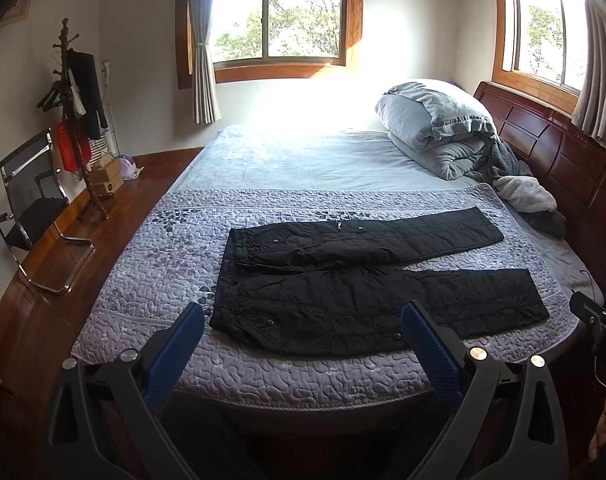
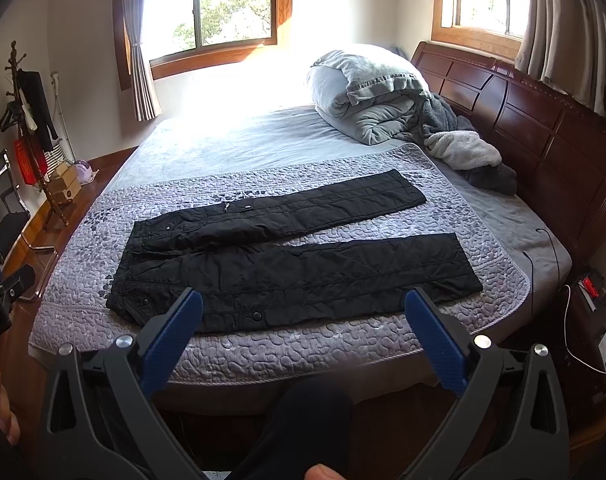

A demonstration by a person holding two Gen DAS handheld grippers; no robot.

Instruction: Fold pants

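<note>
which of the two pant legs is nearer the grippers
The lower leg, the one along the bed's front edge. The other leg lies beyond it, angled toward the headboard. Both grippers hover open, short of the pants.

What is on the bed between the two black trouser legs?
Nothing but bare purple quilt. The legs of the black pants spread apart toward the cuffs, and both wrist views show only a strip of quilt in that gap.

The bed carries a purple quilted cover over its near half. Black pants lie flat on that cover, legs pointing right. A rolled grey duvet and crumpled blankets sit far right by the headboard.
</note>
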